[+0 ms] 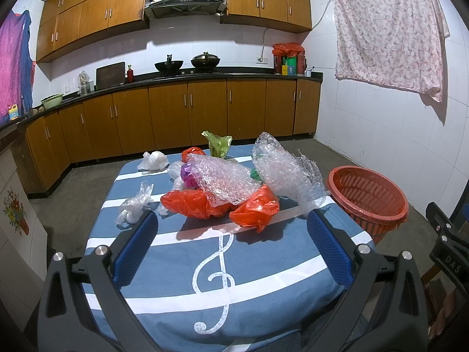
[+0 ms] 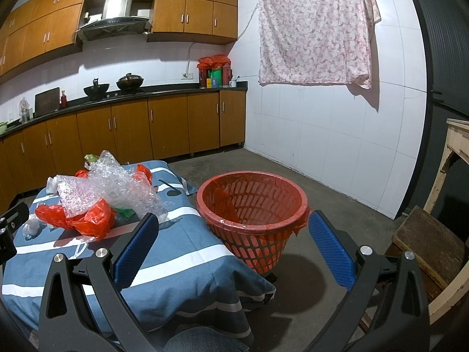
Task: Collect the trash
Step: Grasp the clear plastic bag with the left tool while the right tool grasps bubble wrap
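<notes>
Heaped at mid-surface: crumpled bubble wrap (image 1: pixel 231 180) sprawled over two red plastic bags (image 1: pixel 255 209), with a purple scrap (image 1: pixel 187 173) tucked beneath and a green bag (image 1: pixel 218 143) standing at the far edge. Off to the left of the heap, two clear bags (image 1: pixel 134 205) and a knotted white bag (image 1: pixel 154 160), each lying apart from the rest. All of it on the surface (image 1: pixel 181 267), draped in a blue cloth with white stripes and a treble clef.

Just beyond and between the blue pads of the left hand-held gripper (image 1: pixel 231 220): the heap, not touched. Spread wide, empty, hovering above the near half of the cloth.

To the right of the surface, on the concrete floor: a red slatted basket (image 2: pixel 252 205) lined with a red bag, close against the hanging cloth (whether touching it, cannot tell). Framed between the pads of the right hand-held gripper (image 2: pixel 233 226), likewise wide apart and gripping nothing, above the corner of the cloth and the basket's near rim. Heap (image 2: pixel 108 193) well to the left of this one.

Behind everything: wooden kitchen cabinets (image 1: pixel 187 108), two woks (image 1: pixel 187 64) on the stove, a floral sheet (image 2: pixel 313 29) hung on the tiled wall.
</notes>
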Motion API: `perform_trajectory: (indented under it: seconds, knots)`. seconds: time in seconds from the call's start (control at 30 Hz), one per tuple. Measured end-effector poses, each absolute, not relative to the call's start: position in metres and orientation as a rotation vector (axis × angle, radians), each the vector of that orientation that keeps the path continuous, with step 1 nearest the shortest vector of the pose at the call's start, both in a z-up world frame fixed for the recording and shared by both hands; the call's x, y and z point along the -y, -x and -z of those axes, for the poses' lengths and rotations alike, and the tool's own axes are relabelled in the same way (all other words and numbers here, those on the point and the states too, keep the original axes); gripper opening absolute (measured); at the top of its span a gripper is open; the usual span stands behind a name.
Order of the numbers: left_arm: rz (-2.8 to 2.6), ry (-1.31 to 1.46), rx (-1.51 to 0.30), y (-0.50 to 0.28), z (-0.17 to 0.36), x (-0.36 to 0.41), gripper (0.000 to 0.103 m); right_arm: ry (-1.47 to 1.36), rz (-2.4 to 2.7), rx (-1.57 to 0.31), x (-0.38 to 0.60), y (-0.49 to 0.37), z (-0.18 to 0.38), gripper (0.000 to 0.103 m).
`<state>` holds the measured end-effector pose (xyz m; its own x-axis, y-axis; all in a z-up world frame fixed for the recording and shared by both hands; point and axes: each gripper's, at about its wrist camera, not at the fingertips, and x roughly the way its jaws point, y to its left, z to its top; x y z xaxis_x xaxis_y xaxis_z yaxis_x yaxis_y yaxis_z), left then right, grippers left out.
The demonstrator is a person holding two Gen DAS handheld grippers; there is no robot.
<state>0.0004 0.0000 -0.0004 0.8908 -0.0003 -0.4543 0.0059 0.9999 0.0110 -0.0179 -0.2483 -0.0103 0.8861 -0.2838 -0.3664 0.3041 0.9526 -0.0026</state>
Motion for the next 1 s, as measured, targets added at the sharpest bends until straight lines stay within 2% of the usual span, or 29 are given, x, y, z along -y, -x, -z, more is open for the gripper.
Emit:
perform_trajectory:
  seconds: [0.47,0.87,1.0]
  knots:
    - [-0.042,0.023,-0.491,-0.008,0.012,-0.017,0.099,-0.071,0.203,-0.427,0.244,-0.001,0.016,0.101]
    - [-0.307,0.109,-0.58,-0.055,0.044,-0.131,0.099,-0.102,0.063,-0.496,0.225,-0.067,0.031,0.101]
    - [-0.374,0.103,-0.624,-0.08,0.059,-0.167,0.099,-0.127,0.02,-0.518,0.223,-0.099,0.033,0.094]
